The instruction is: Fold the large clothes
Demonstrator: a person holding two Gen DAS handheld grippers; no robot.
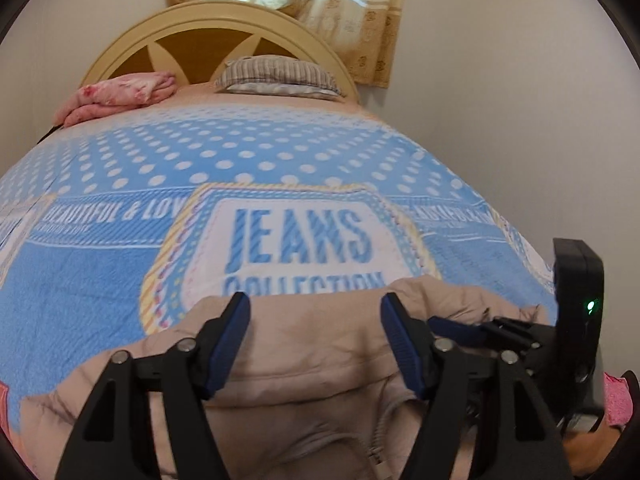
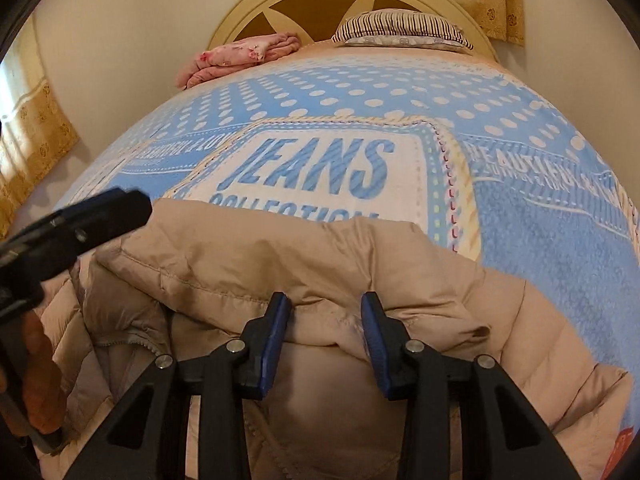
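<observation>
A beige padded jacket (image 1: 312,356) lies on the near part of the bed, its zipper near the bottom of the view; it also shows in the right wrist view (image 2: 248,264). My left gripper (image 1: 316,312) is open and empty just above the jacket's far edge. My right gripper (image 2: 326,312) is open, its fingers either side of a raised fold of the jacket's upper edge. The right gripper also shows at the right of the left wrist view (image 1: 472,328). The left gripper's body (image 2: 76,224) shows at the left of the right wrist view.
The bed is covered by a blue polka-dot blanket (image 1: 120,264) printed "JEANS COLLECTION". A pink folded cloth (image 1: 116,96) and a striped pillow (image 1: 276,76) lie by the cream headboard (image 1: 132,44). Curtains (image 1: 352,8) hang behind; another curtain (image 2: 32,132) is at left.
</observation>
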